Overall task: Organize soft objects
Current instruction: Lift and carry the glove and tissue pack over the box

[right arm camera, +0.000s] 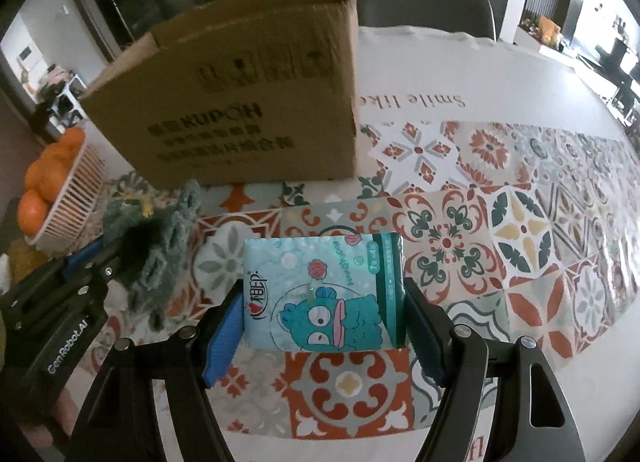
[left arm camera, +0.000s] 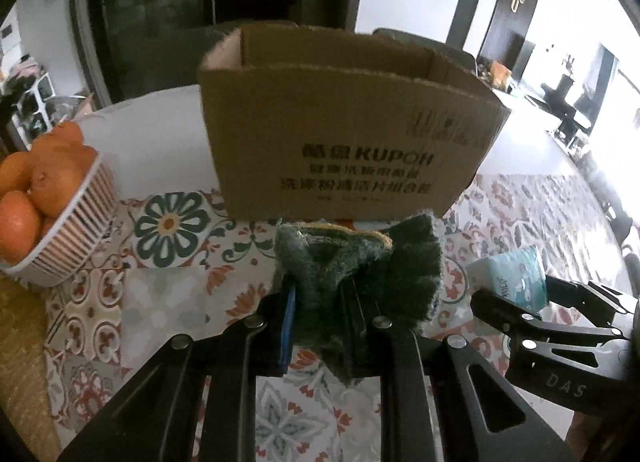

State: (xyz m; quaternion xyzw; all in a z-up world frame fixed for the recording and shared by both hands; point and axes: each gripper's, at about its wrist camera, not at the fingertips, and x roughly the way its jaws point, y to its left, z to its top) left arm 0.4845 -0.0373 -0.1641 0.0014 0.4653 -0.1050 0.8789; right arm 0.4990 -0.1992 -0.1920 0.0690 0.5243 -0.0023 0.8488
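Observation:
My left gripper is shut on a dark green scouring cloth, which hangs crumpled between the fingers above the patterned tablecloth, just in front of an open cardboard box. My right gripper is shut on a teal tissue pack with a cartoon fish print, held a little above the tablecloth. The box stands behind it, to the left. The left gripper with the cloth also shows at the left of the right wrist view. The tissue pack shows at the right of the left wrist view.
A white ribbed basket full of oranges stands at the left, beside the box. The patterned tablecloth stretches to the right. A dark chair back stands behind the table. A yellow woven mat lies at the near left.

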